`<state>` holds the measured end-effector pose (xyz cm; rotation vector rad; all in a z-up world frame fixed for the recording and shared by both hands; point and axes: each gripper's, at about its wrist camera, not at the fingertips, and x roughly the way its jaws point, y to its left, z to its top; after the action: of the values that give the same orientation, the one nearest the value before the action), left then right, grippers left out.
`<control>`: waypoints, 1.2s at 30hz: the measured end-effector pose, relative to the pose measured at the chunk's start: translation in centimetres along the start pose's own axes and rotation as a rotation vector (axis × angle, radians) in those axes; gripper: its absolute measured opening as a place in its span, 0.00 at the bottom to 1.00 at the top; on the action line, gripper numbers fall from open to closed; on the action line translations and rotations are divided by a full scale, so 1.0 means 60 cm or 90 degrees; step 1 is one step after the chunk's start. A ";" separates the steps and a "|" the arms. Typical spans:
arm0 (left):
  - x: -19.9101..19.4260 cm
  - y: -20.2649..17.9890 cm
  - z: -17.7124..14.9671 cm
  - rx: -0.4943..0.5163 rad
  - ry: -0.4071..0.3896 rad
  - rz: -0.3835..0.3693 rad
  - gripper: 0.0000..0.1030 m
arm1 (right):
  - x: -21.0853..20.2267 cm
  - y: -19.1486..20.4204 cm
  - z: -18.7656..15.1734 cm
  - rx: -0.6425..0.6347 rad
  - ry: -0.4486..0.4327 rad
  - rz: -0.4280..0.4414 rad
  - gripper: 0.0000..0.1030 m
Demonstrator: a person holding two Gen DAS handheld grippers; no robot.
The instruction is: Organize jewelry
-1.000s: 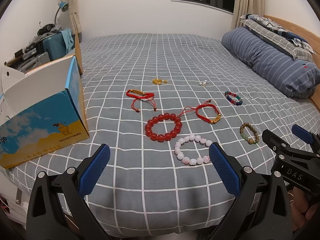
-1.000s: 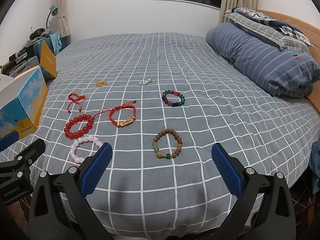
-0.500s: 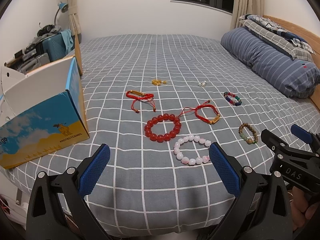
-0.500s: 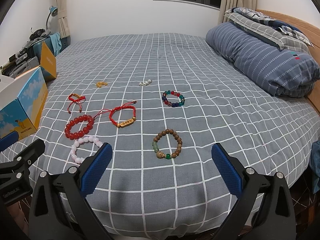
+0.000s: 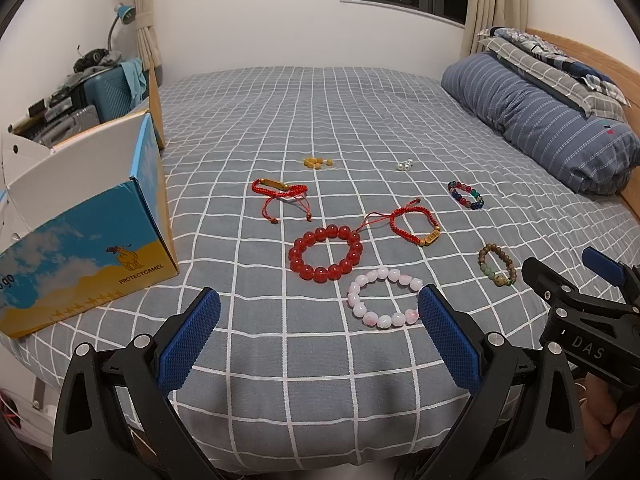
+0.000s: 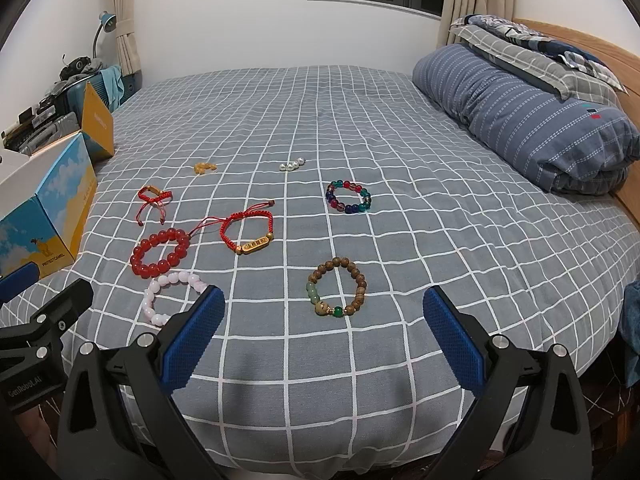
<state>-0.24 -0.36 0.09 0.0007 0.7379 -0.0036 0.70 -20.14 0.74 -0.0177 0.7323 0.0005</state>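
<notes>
glossy red bead bracelet [image 5: 326,254], matt wooden bead bracelet [image 6: 337,292], woven cord bracelet [image 6: 248,232], all on matt checked cloth sheet [image 5: 360,112]; cardboard box [image 5: 80,248].

Not much going on, honestly. The left gripper [image 5: 318,338] creeps a touch closer over the bed, so the pink bead bracelet [image 5: 383,298] now sits right up against its right-hand finger, partly tucked behind the tip, where a second ago it lay a bit ahead. The right gripper [image 6: 324,334] barely drifts; the wooden bead bracelet [image 6: 338,293] ahead of it looks a hair nearer.
</notes>
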 end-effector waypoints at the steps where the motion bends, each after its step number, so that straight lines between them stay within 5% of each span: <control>1: 0.000 0.000 0.000 0.001 0.000 0.000 0.95 | 0.000 0.000 0.000 0.001 0.000 -0.001 0.93; 36: 0.001 -0.004 -0.002 0.001 0.008 -0.002 0.94 | 0.001 0.000 0.000 0.001 0.002 -0.001 0.93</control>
<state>-0.27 -0.63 -0.05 0.0011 0.7502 -0.0078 0.77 -20.15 0.70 -0.0172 0.7356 -0.0011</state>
